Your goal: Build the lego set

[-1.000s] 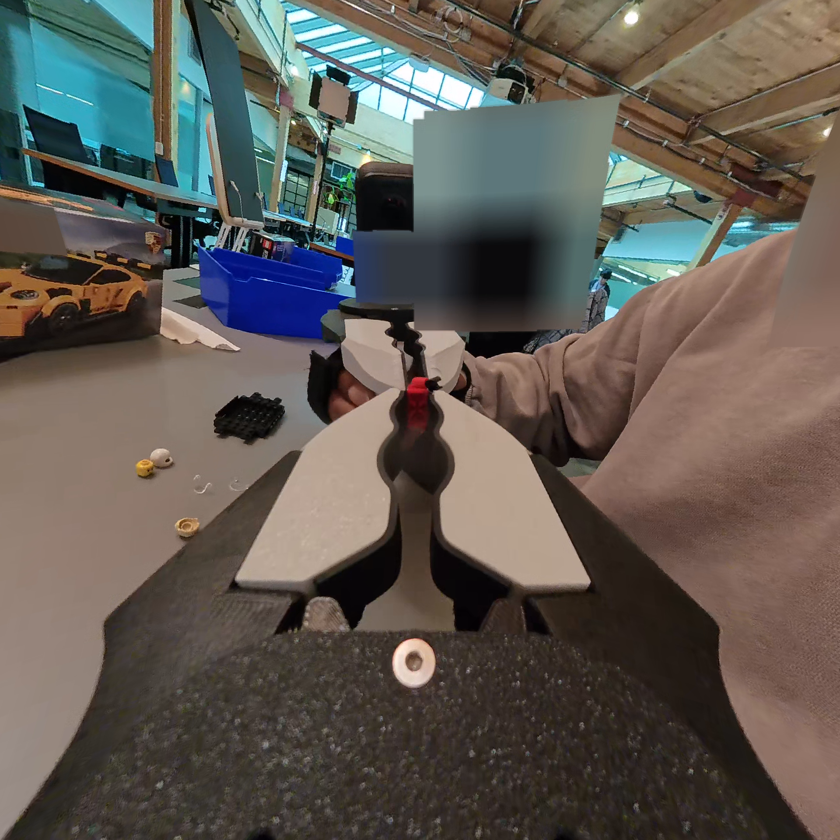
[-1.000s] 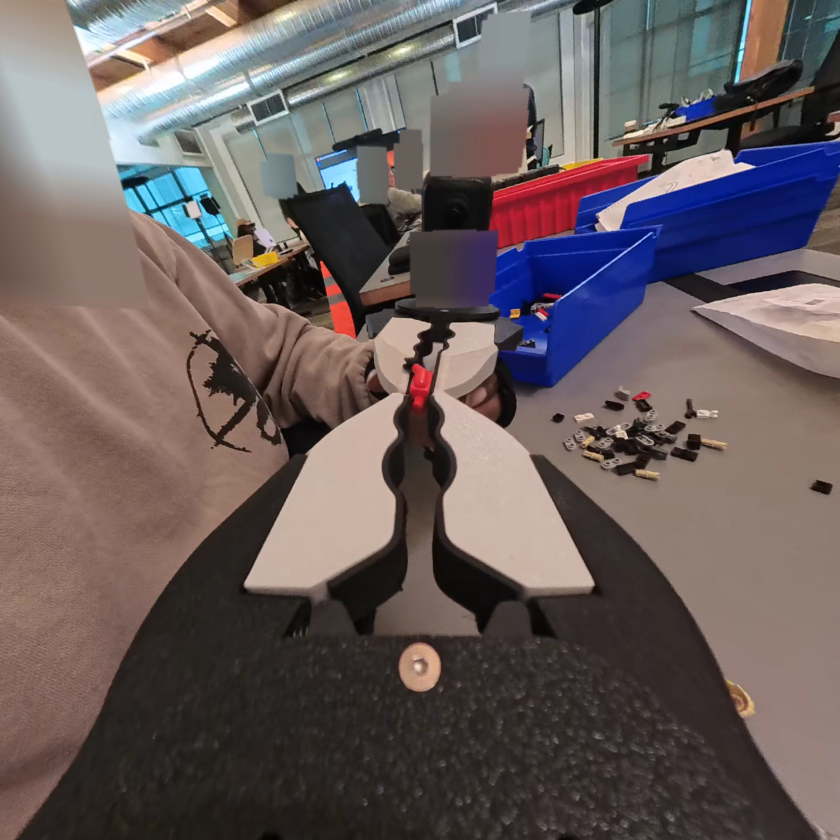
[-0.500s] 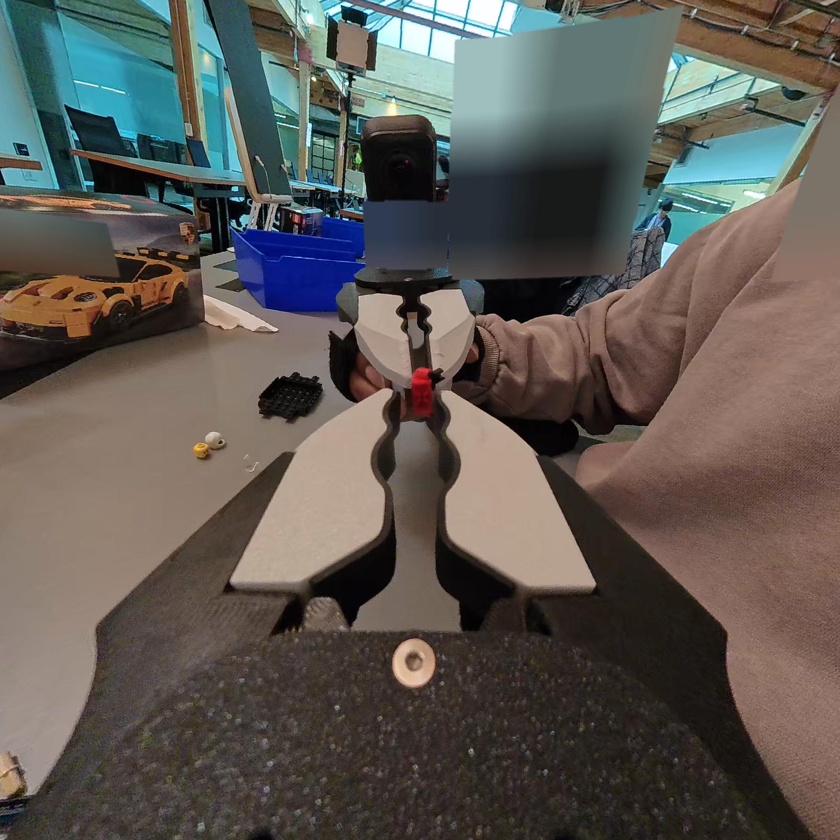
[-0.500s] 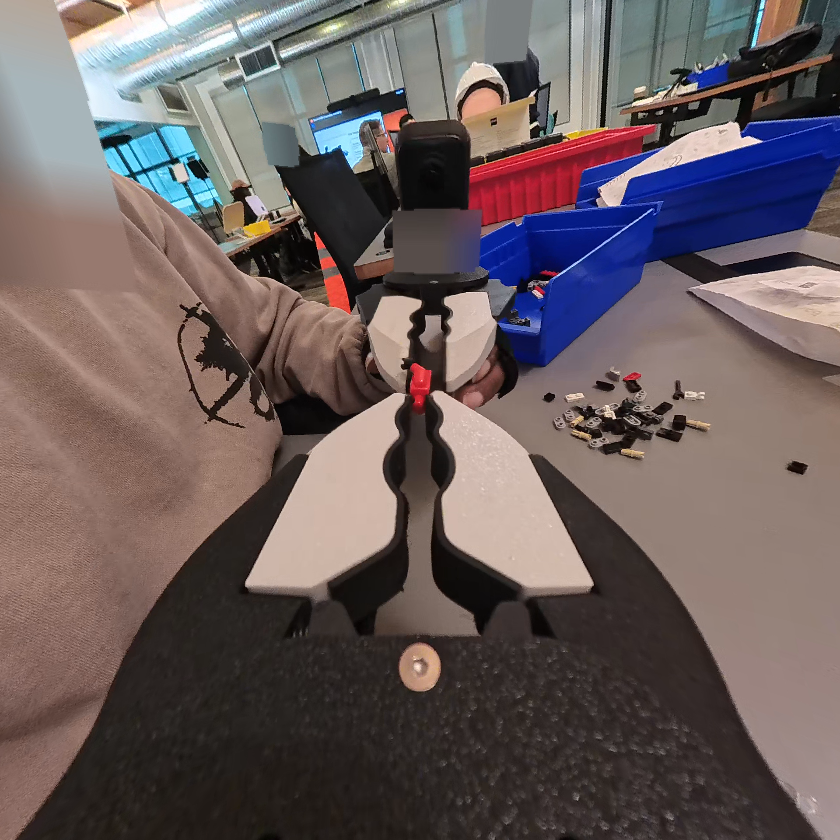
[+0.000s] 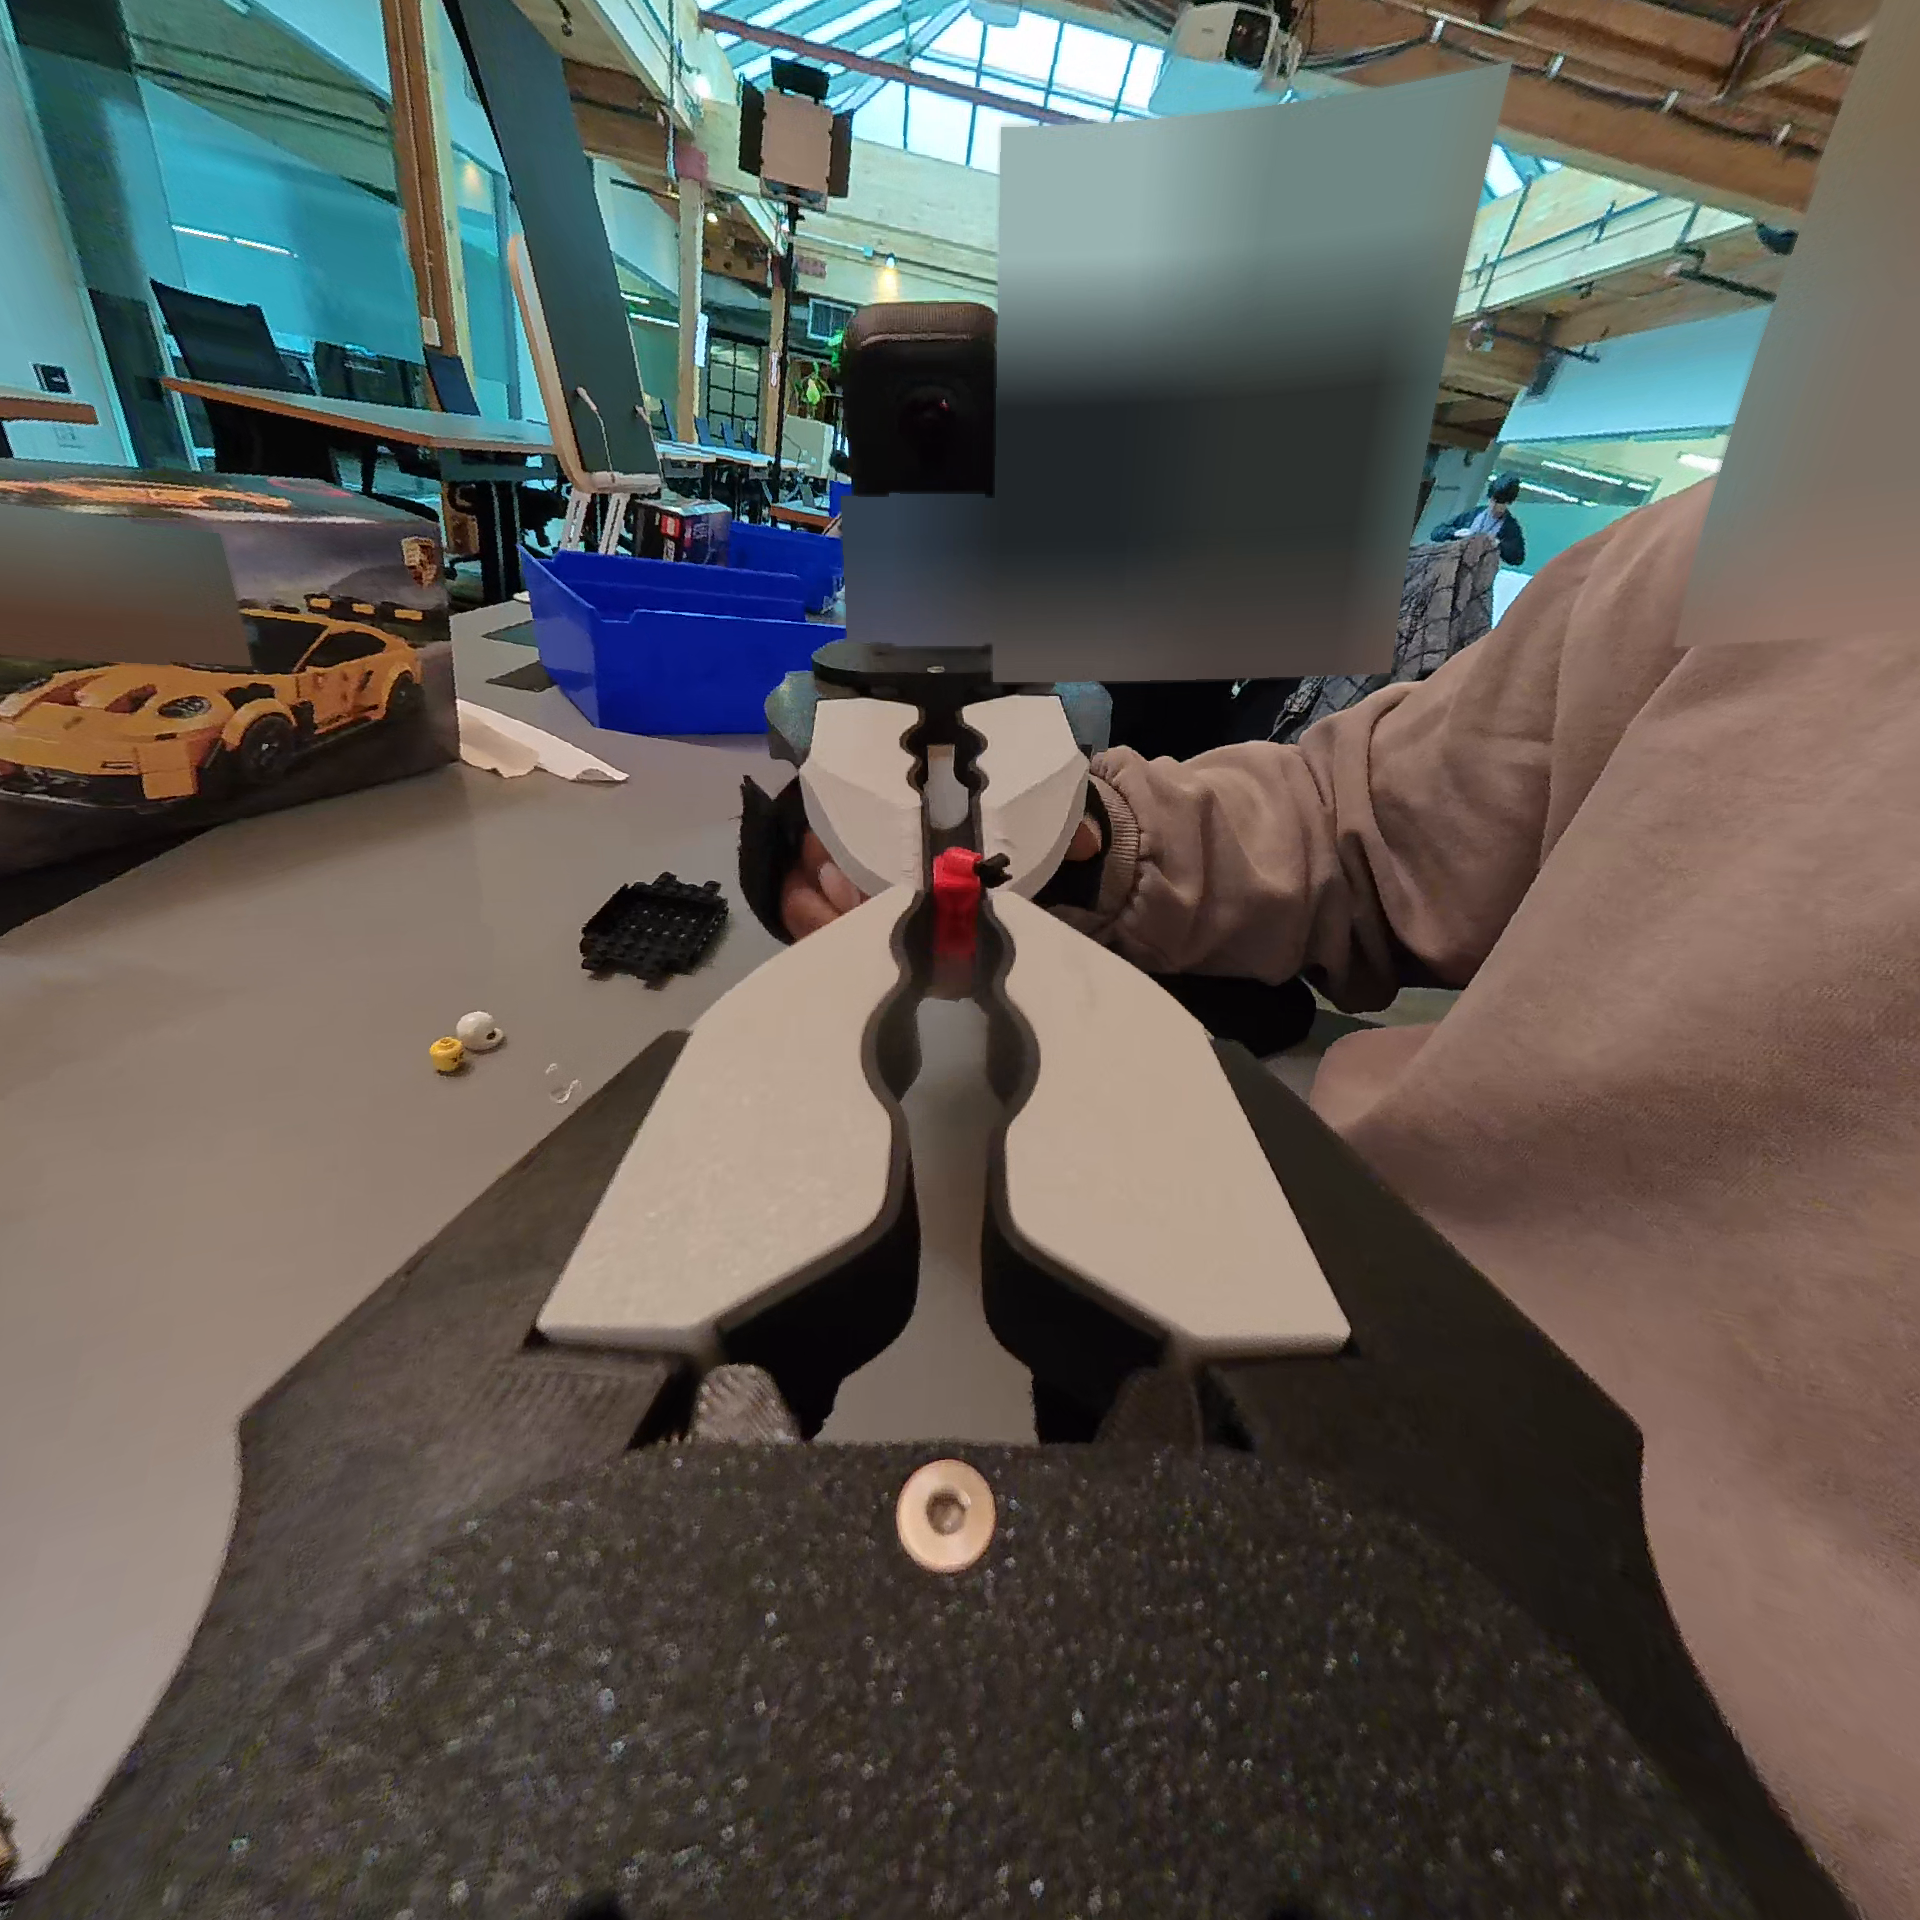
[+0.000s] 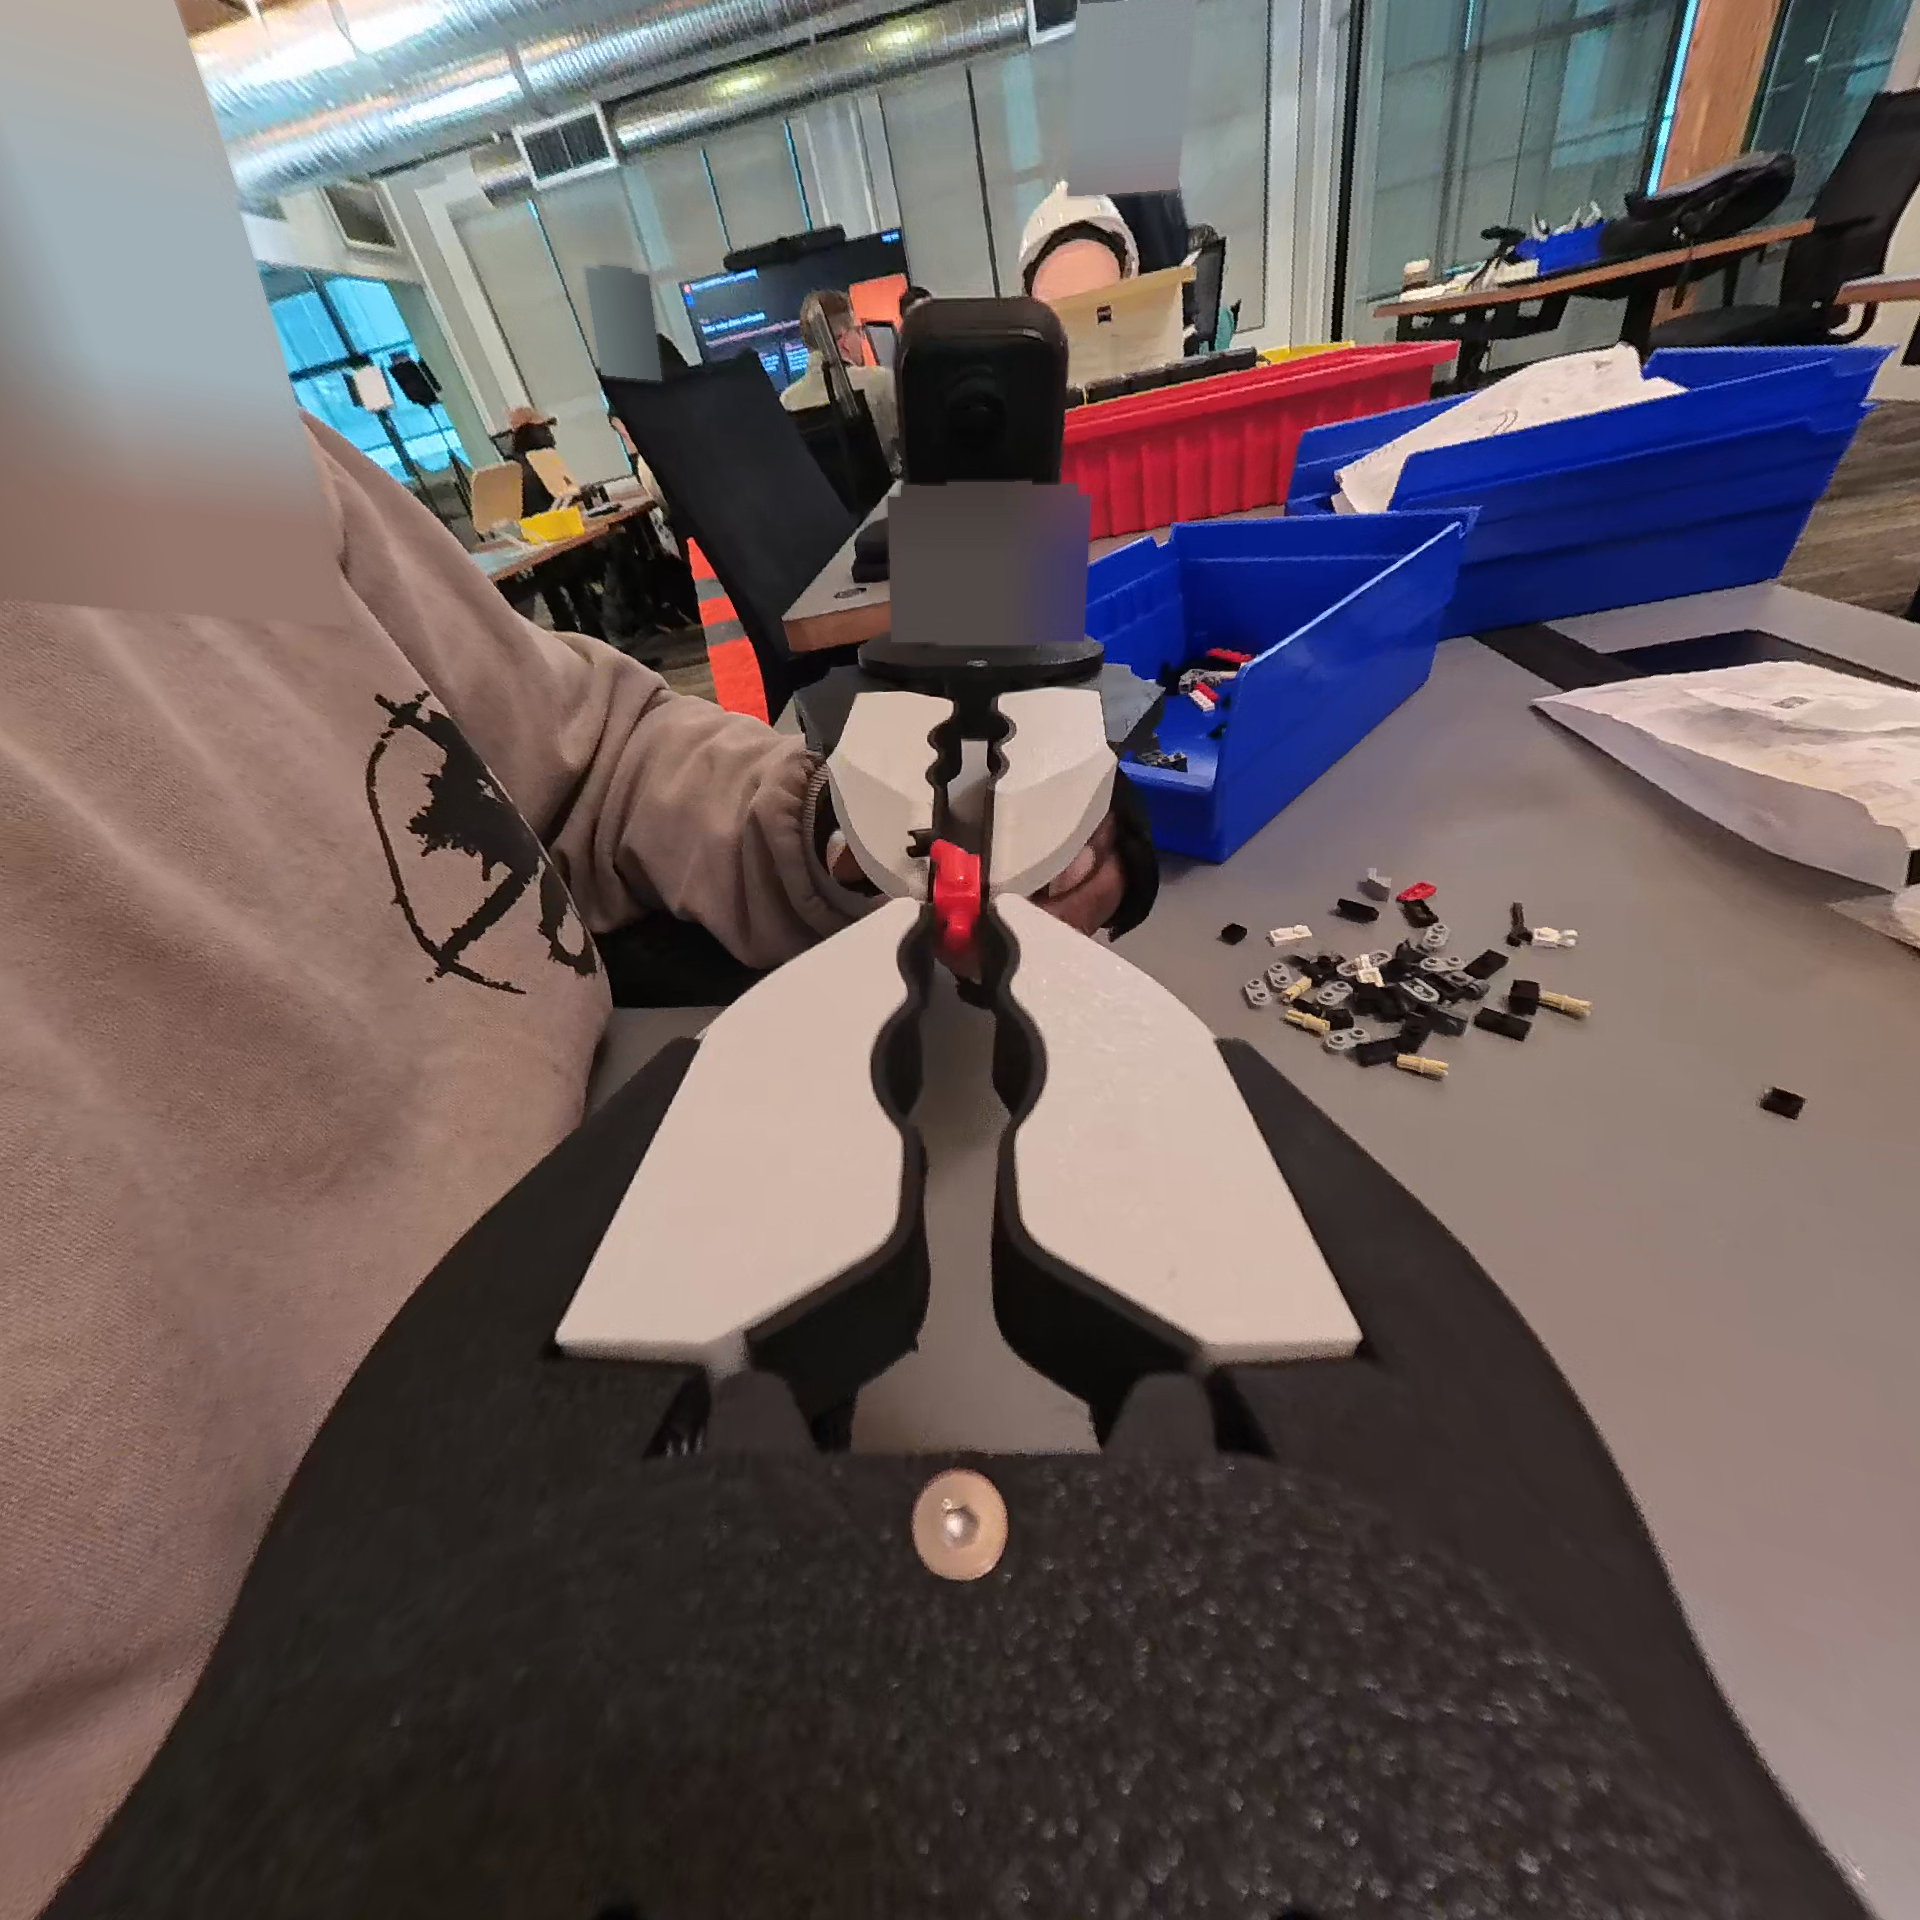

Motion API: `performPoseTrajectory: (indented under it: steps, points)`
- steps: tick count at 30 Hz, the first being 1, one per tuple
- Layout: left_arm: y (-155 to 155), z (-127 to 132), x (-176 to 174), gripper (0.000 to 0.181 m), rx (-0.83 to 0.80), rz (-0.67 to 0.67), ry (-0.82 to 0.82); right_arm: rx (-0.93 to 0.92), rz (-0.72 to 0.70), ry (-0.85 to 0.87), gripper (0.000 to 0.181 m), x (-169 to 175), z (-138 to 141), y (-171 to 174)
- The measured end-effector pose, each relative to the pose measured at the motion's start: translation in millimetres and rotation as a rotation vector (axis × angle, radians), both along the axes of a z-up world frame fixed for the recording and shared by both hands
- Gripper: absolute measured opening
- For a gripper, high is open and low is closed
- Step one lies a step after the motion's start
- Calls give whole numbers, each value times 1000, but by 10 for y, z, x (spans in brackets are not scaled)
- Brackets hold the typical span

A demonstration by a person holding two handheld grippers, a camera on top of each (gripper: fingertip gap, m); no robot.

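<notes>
My two grippers meet tip to tip above the grey table (image 5: 260,1039). A small red lego piece (image 5: 953,906) with a black pin through it sits between the tips. My left gripper (image 5: 951,920) is shut on its near end. The right gripper (image 5: 945,831) faces it, held by a hand. In the right wrist view the red piece (image 6: 951,909) is pinched in my right gripper (image 6: 954,930), and the left gripper (image 6: 961,821) faces it. A black studded plate (image 5: 655,925) lies on the table to the left.
A yellow bead (image 5: 447,1055) and a white bead (image 5: 478,1031) lie near the plate. The set's box (image 5: 208,675) and a blue bin (image 5: 675,644) stand behind. A pile of small pieces (image 6: 1392,987), a blue bin (image 6: 1299,675) and a paper bag (image 6: 1766,758) are at right. Only a small space, under 4 cm, lies between the two pairs of fingers. Both grippers' tips are roughly 25 cm from the yellow bead (image 5: 447,1055).
Both grippers stay tip to tip on the red piece. The pair has shifted a little over the table, and the black pin at the red piece's side now shows.
</notes>
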State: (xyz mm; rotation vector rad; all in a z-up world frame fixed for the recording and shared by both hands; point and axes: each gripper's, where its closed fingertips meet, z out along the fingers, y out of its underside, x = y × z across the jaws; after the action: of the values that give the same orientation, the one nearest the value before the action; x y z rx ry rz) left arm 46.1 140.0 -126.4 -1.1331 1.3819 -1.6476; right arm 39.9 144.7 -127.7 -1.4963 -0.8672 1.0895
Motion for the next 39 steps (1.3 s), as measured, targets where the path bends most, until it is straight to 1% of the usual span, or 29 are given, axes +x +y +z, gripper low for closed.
performPoseTrajectory:
  steps: [3,4,5,7,9,11,13,15,20,23,26,29,31,33,36,39]
  points:
    - [25,-42,17,7,11,11,24,-2,-7,-32,7,24,-40,18]
    - [98,-64,20,11,17,40,43,5,-15,-46,7,66,-44,36]
    - [233,-113,19,21,24,91,79,6,-35,-55,7,145,-31,71]
    - [515,-388,-9,28,94,186,237,12,-104,-103,7,359,-44,177]
    - [673,-695,-31,30,173,229,381,5,-170,-143,7,552,-90,276]
    - [688,-968,4,32,191,210,505,-13,-208,-171,7,664,-164,347]
    - [715,-1201,63,33,236,207,603,-30,-212,-184,7,680,-230,365]
    - [743,-1339,124,33,261,203,668,-39,-207,-196,7,654,-284,357]
    - [775,-1448,242,25,275,206,734,-63,-185,-220,7,605,-391,320]
    - [817,-1463,254,9,331,239,741,-77,-180,-249,7,579,-473,324]
    - [778,-1451,251,8,355,232,736,-81,-194,-303,7,560,-559,355]
    - [634,-1372,249,8,322,174,716,-66,-207,-406,7,542,-660,381]
    - [525,-1368,230,8,326,126,726,-68,-195,-488,7,513,-736,379]
    - [421,-1405,213,8,350,83,744,-63,-174,-583,7,479,-821,371]
    - [306,-1448,210,8,377,43,754,-72,-101,-703,8,395,-938,315]
    - [238,-1425,199,8,377,15,746,-72,-38,-728,7,298,-971,275]
